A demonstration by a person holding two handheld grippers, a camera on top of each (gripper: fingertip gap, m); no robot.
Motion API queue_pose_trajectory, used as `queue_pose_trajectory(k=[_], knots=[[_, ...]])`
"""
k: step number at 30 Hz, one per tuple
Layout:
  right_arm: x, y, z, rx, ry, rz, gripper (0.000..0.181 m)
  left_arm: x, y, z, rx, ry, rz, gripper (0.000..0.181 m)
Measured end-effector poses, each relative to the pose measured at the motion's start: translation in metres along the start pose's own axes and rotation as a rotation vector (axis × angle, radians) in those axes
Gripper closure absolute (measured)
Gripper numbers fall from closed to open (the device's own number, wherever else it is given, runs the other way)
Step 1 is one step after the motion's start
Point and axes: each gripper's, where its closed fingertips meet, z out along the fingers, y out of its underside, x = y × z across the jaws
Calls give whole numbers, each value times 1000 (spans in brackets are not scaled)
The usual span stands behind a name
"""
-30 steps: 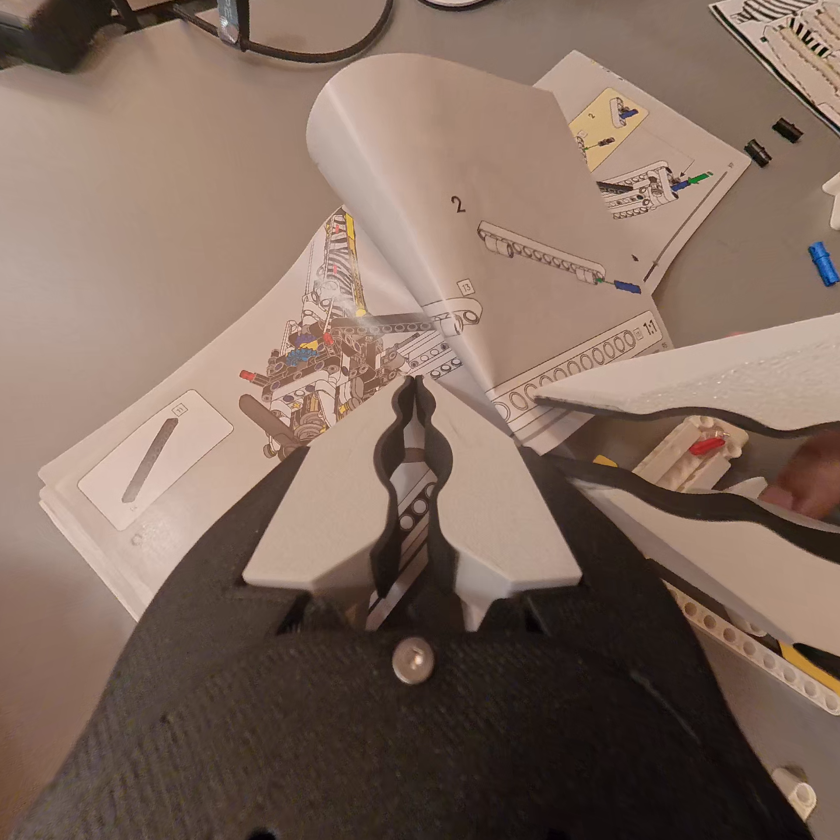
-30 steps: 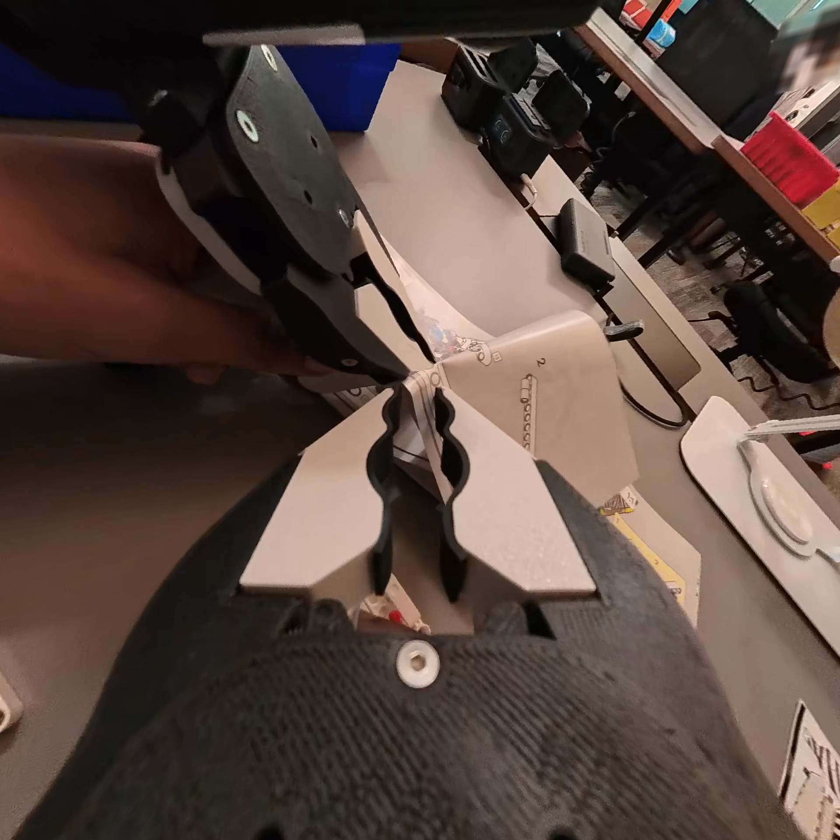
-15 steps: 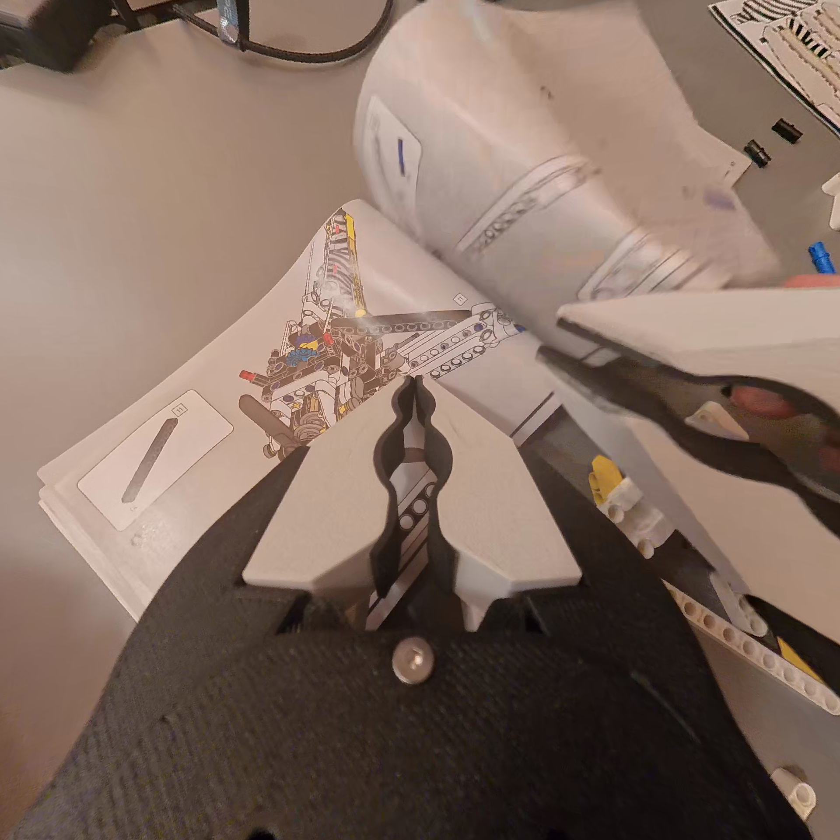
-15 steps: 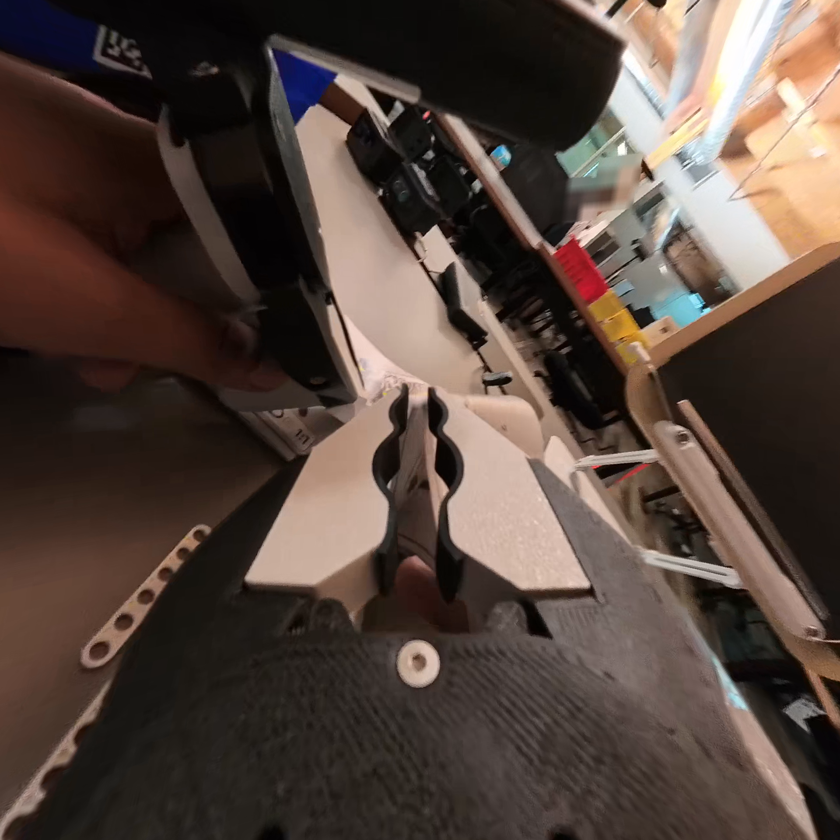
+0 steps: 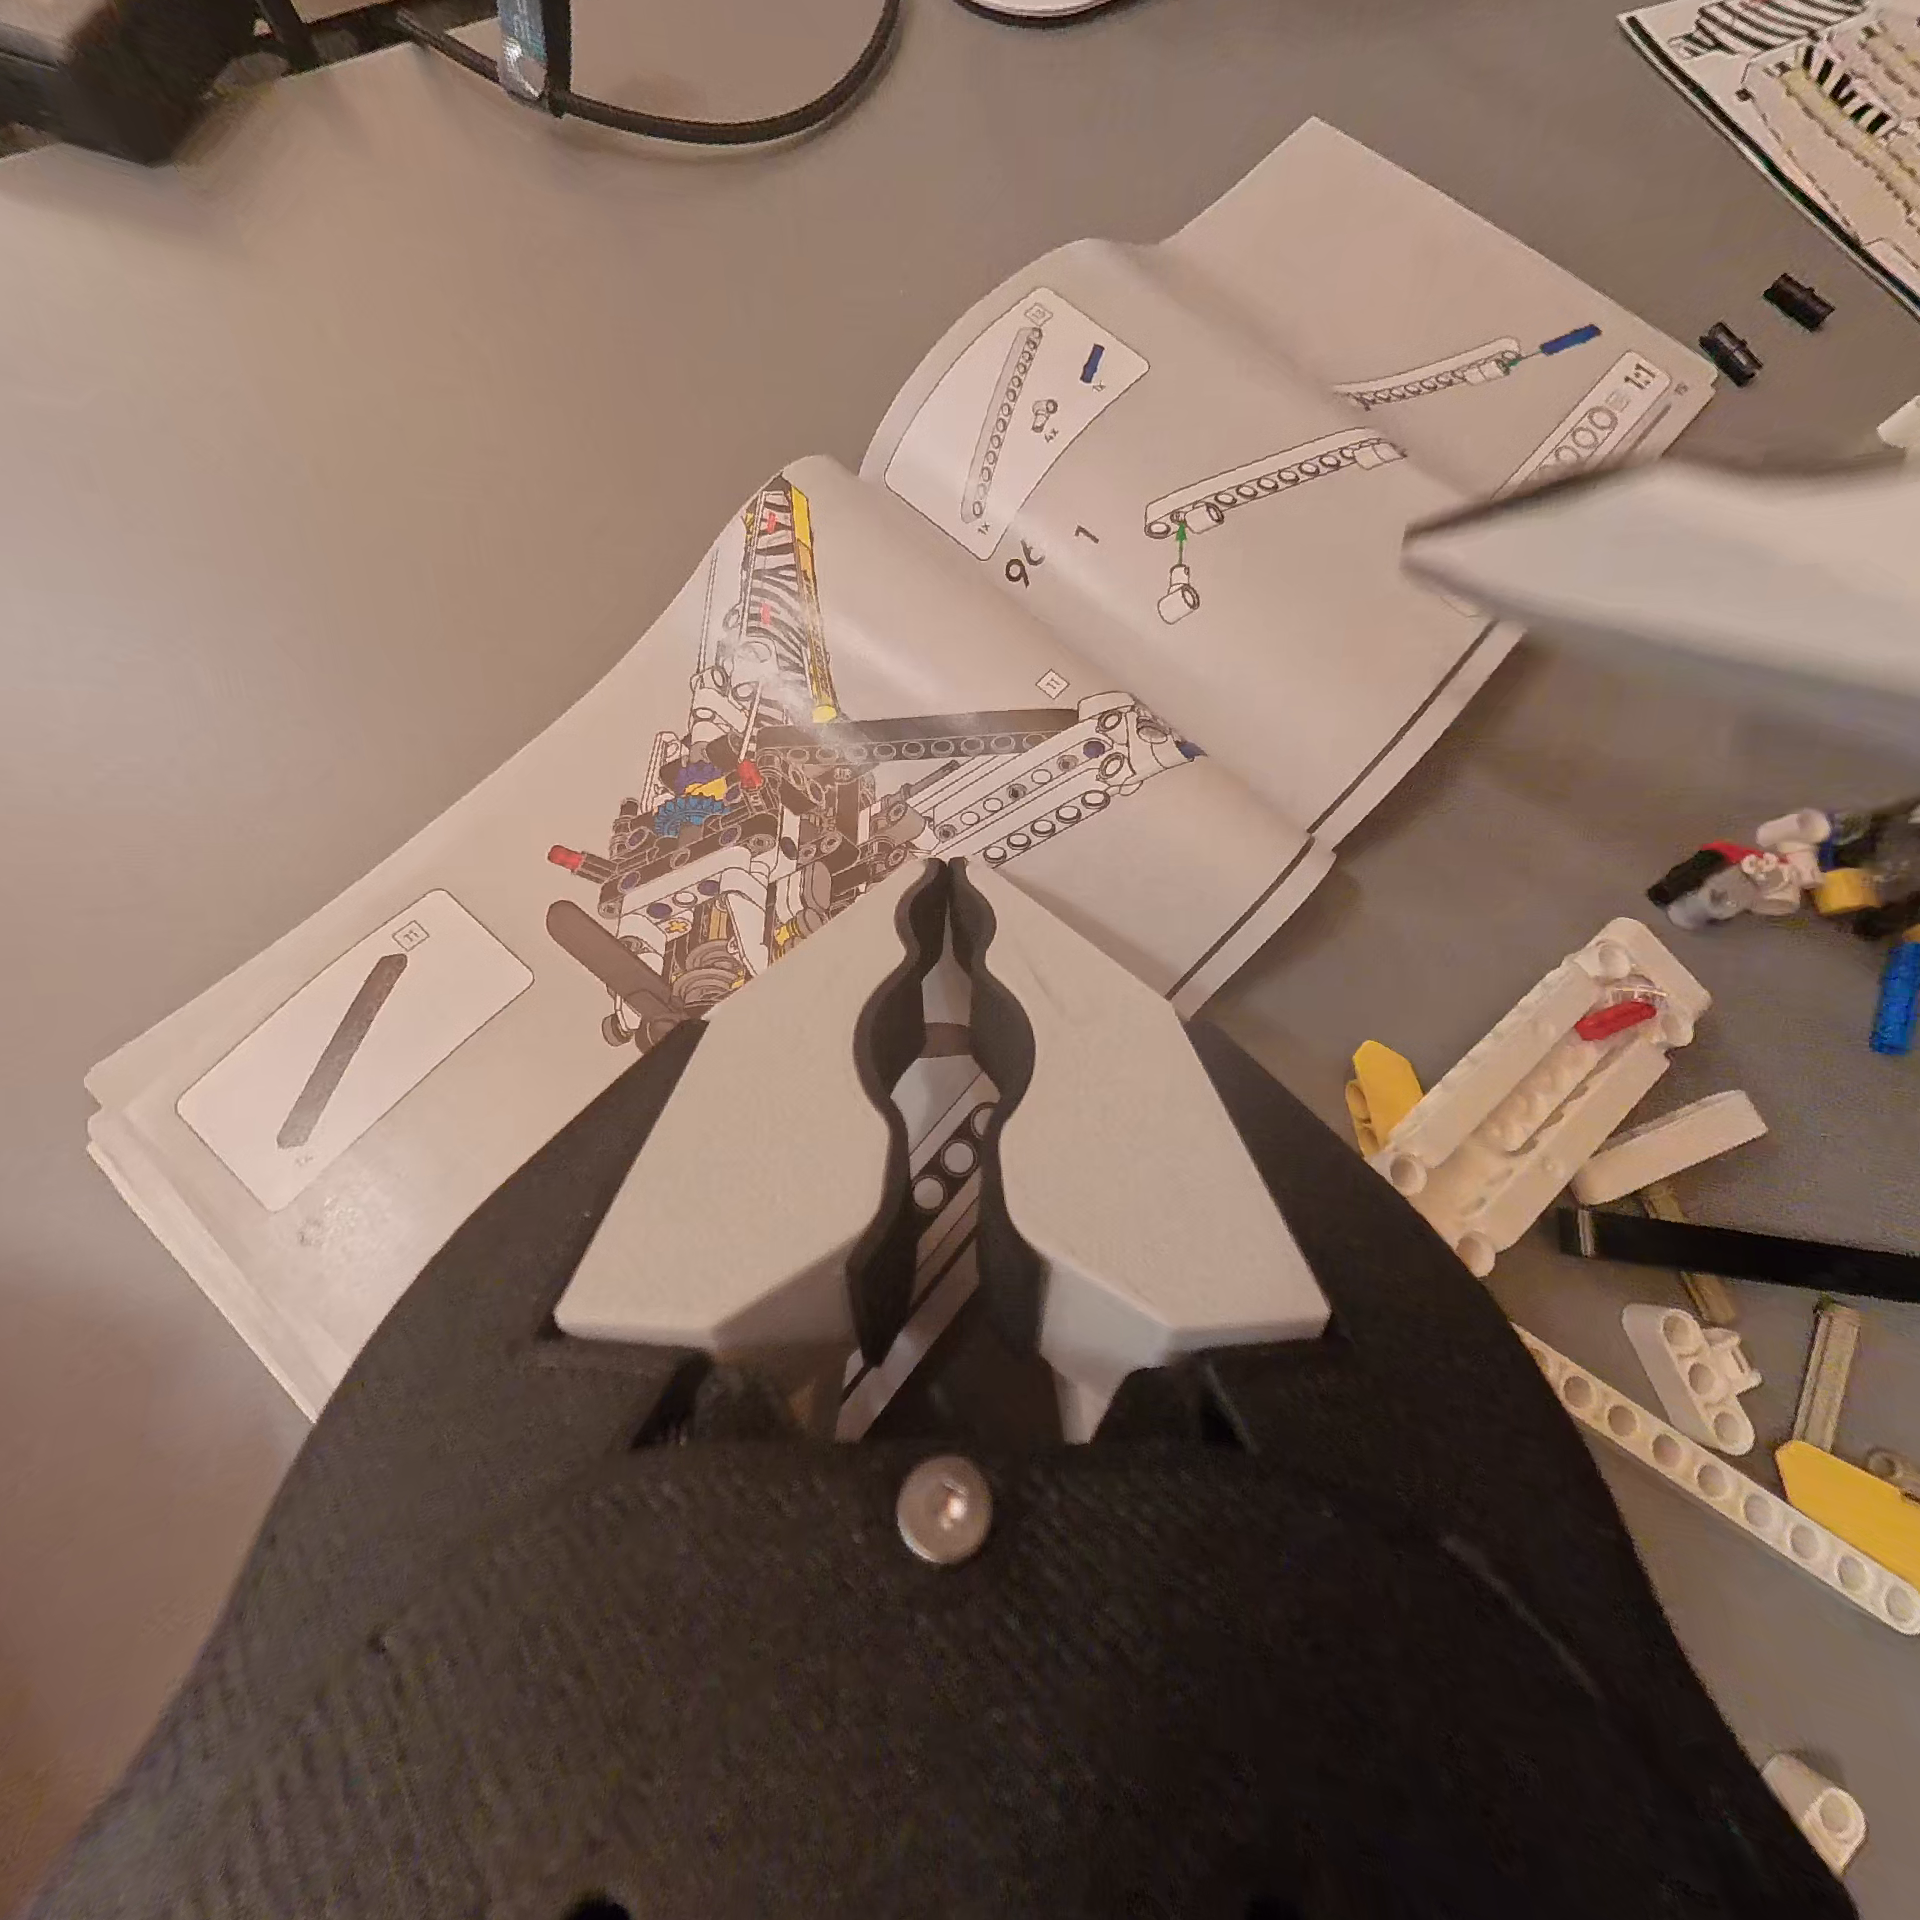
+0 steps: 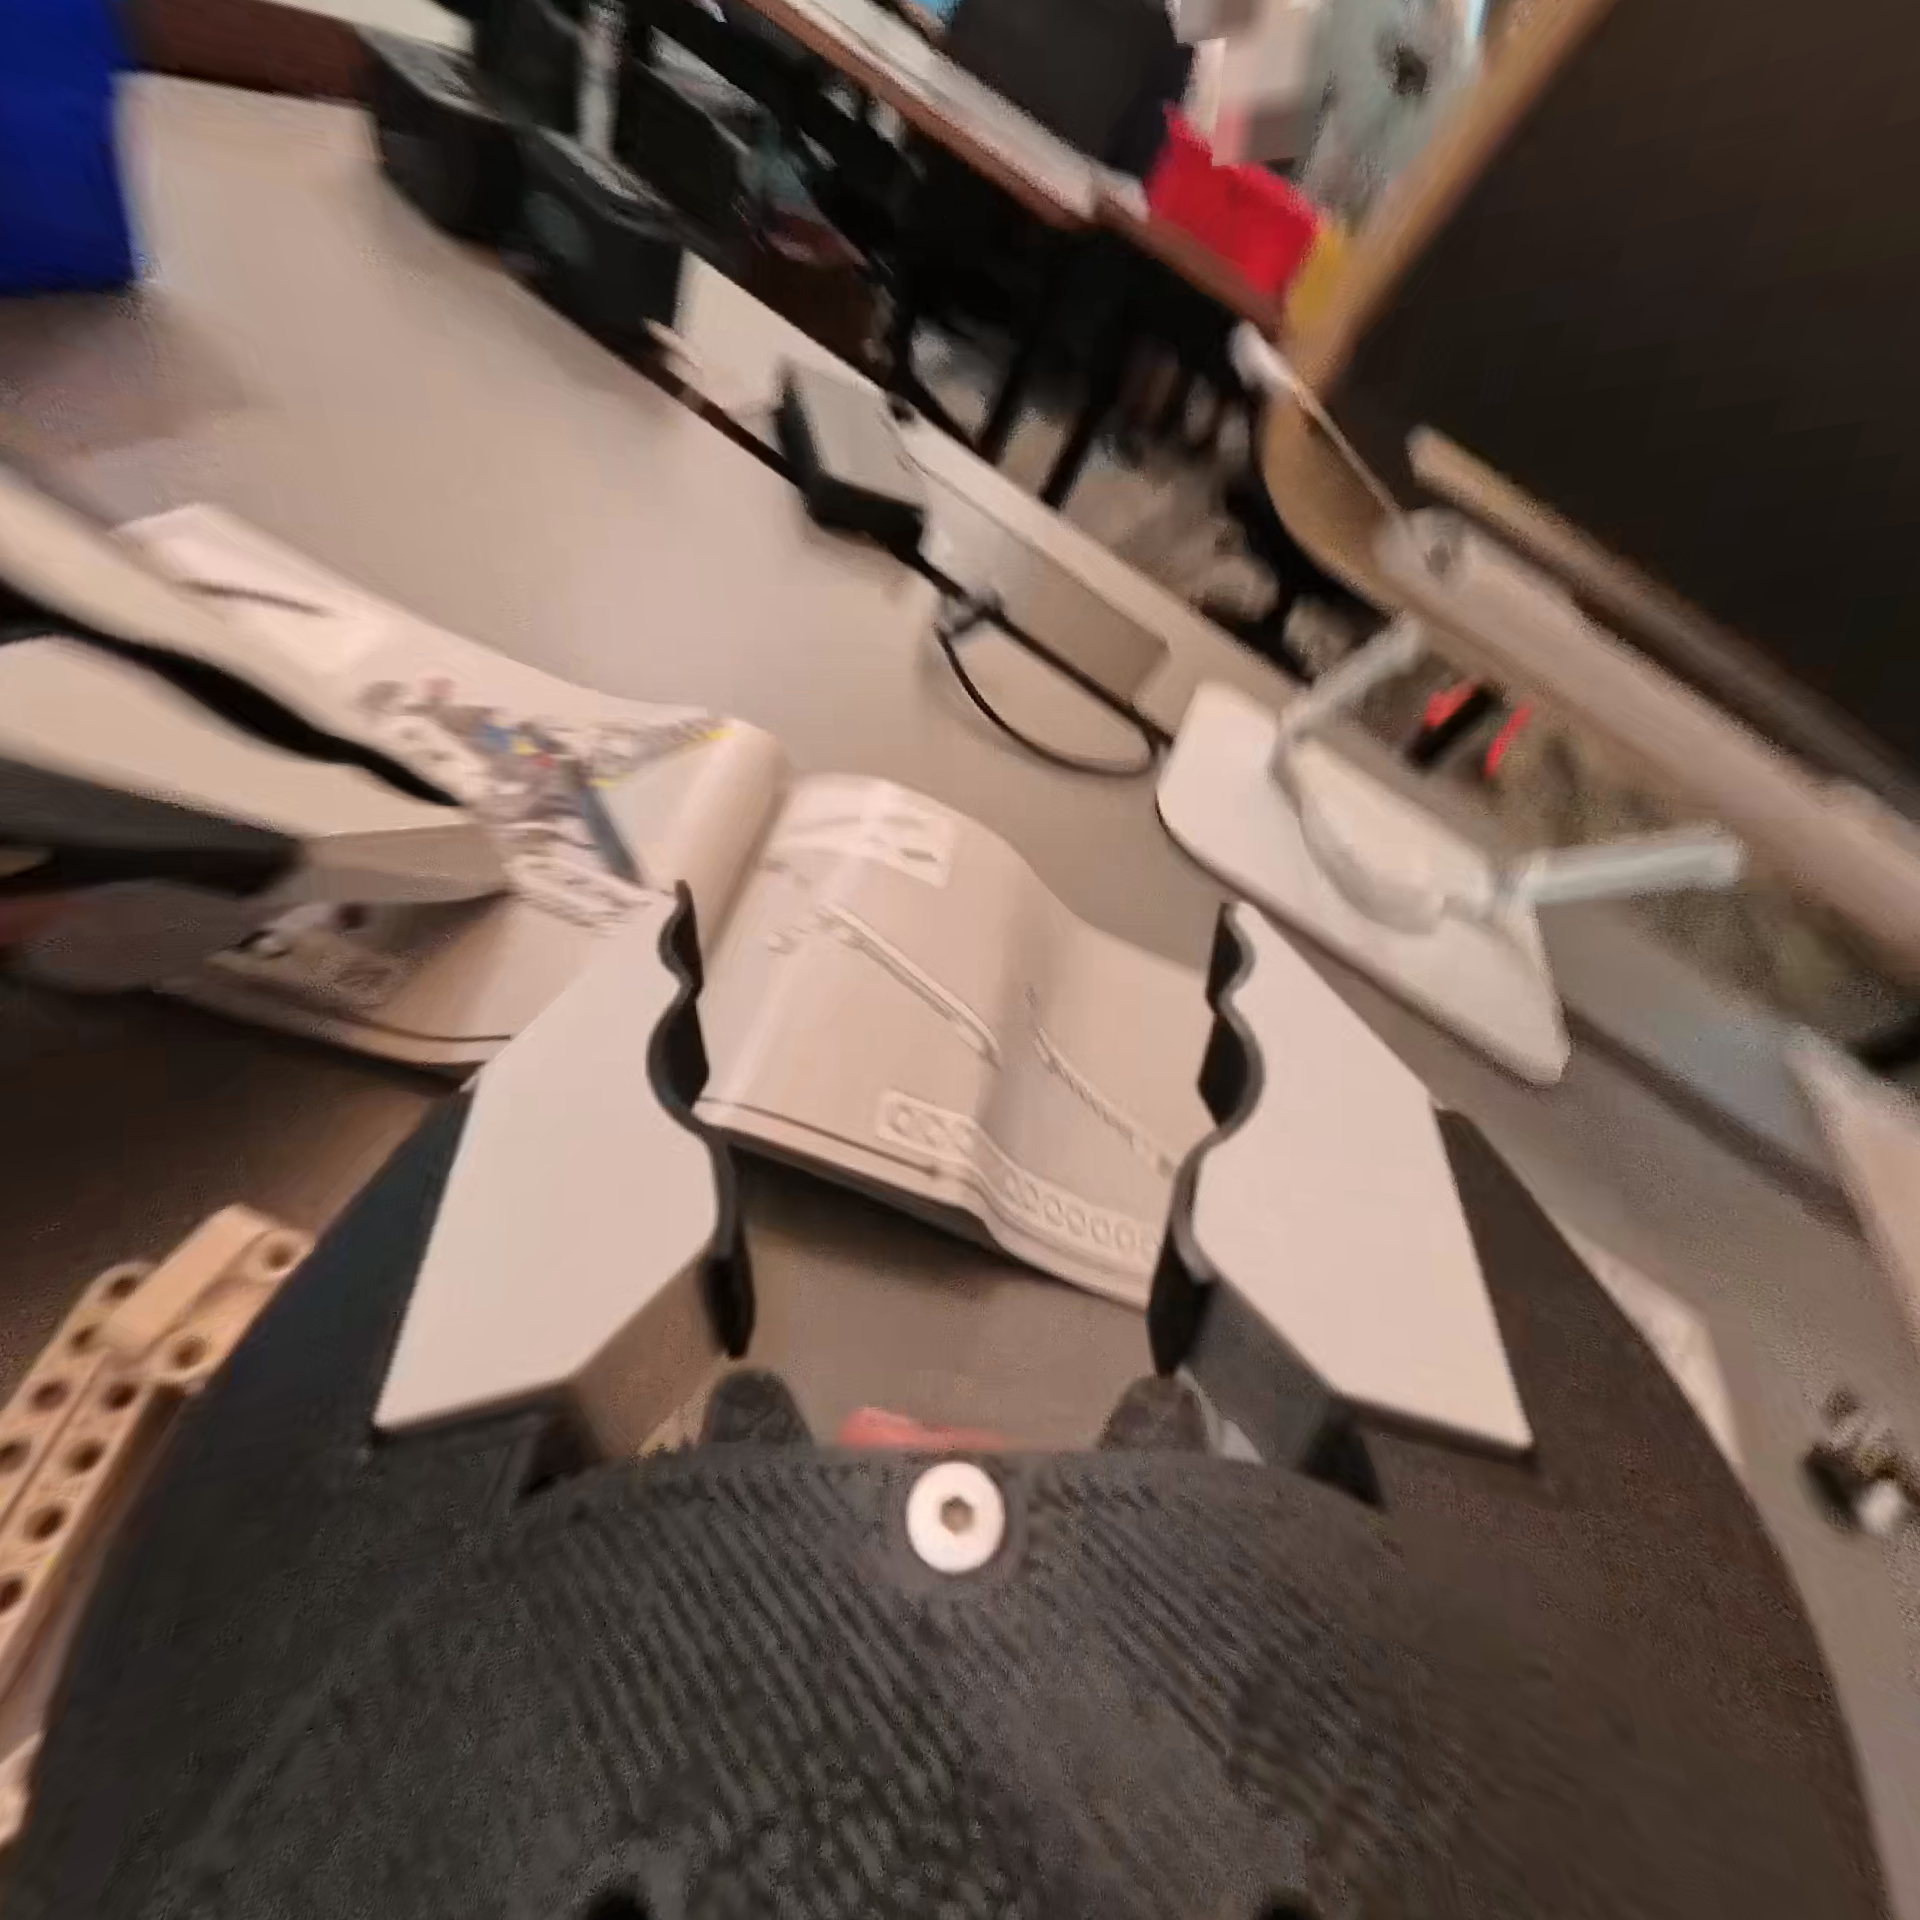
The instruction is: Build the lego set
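Observation:
The instruction booklet [image 5: 935, 623] lies open on the grey table, its turned page resting slightly wavy on the right side. My left gripper [image 5: 948, 871] is shut and empty, with its tips at the lower edge of the left page. My right gripper [image 6: 956, 914] is open and empty, just above the booklet's right page [image 6: 935, 1039]; one of its fingers [image 5: 1683, 592] shows blurred at the right of the left wrist view. A white Lego assembly [image 5: 1527, 1101] with a red pin lies right of the booklet. A long white beam [image 5: 1714, 1475] lies nearer. The right wrist view is blurred.
A black beam [image 5: 1745, 1257], yellow pieces [image 5: 1377, 1081], a cluster of small parts [image 5: 1787, 862] and two black pins [image 5: 1730, 348] lie at the right. A sticker sheet [image 5: 1818, 104] is at the far right corner, a black cable [image 5: 675, 114] at the back. White beams [image 6: 104, 1403] lie by my right gripper.
My right gripper carried the pinched page over to the right, let it go and opened. The page now lies down on the booklet. My left gripper has not moved.

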Motion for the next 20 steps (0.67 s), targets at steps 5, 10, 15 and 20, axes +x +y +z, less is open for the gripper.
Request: queue_pose_trajectory(k=[5, 10, 15, 20], knots=[[11, 60, 22, -339, -217, 473, 73, 0, 0, 0, -1, -5, 5, 180], [4, 80, 26, -442, -196, 381, 83, 0, 0, 0, -1, -7, 7, 180], [-47, 51, 17, -359, -422, 312, 181, 0, 0, 0, 0, -4, 4, 180], [-81, 3, 4, -108, -394, -33, 181, -4, 2, -2, -15, -1, -47, 180]])
